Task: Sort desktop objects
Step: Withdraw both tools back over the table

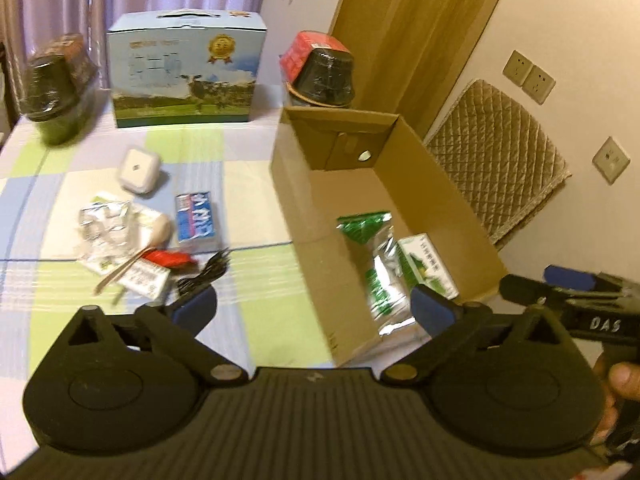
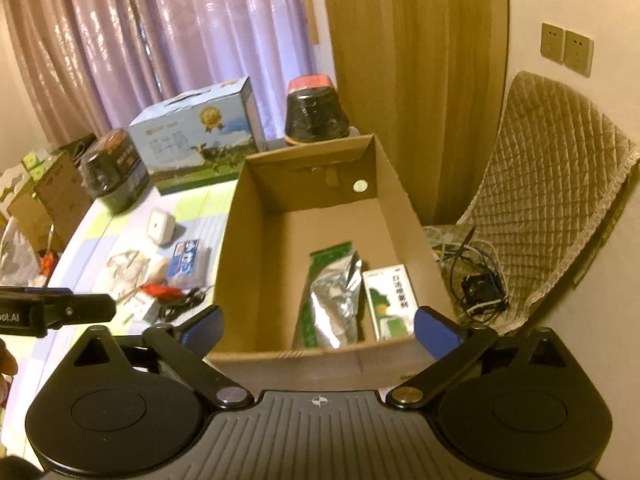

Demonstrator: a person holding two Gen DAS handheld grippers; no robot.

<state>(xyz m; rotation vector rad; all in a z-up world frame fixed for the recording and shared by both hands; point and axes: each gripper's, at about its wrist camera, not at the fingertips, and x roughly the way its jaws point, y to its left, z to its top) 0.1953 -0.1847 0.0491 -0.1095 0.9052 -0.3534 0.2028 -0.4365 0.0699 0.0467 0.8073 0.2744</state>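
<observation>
An open cardboard box (image 1: 304, 216) (image 2: 232, 240) stands on the table's right side. Inside lie a green and silver foil pouch (image 1: 378, 264) (image 2: 334, 292) and a small green and white carton (image 1: 430, 266) (image 2: 390, 300). Left of the box lies a loose pile: a white square case (image 1: 136, 170) (image 2: 160, 224), a blue packet (image 1: 195, 220) (image 2: 187, 262), crumpled foil wrappers (image 1: 104, 228), a red item (image 1: 170, 258) (image 2: 160, 290) and a black cable (image 1: 208, 272). My left gripper (image 1: 316, 312) hangs open over the box's near left corner. My right gripper (image 2: 318, 328) is open above the box's near edge. Both hold nothing.
At the table's far edge stand a blue milk carton case (image 1: 186, 76) (image 2: 200, 132) and two dark wrapped jars (image 1: 54, 84) (image 1: 322, 70). A quilted chair (image 2: 552, 184) and tangled wires (image 2: 476, 276) lie right of the box. A person's hand (image 1: 622, 380) holds the right tool.
</observation>
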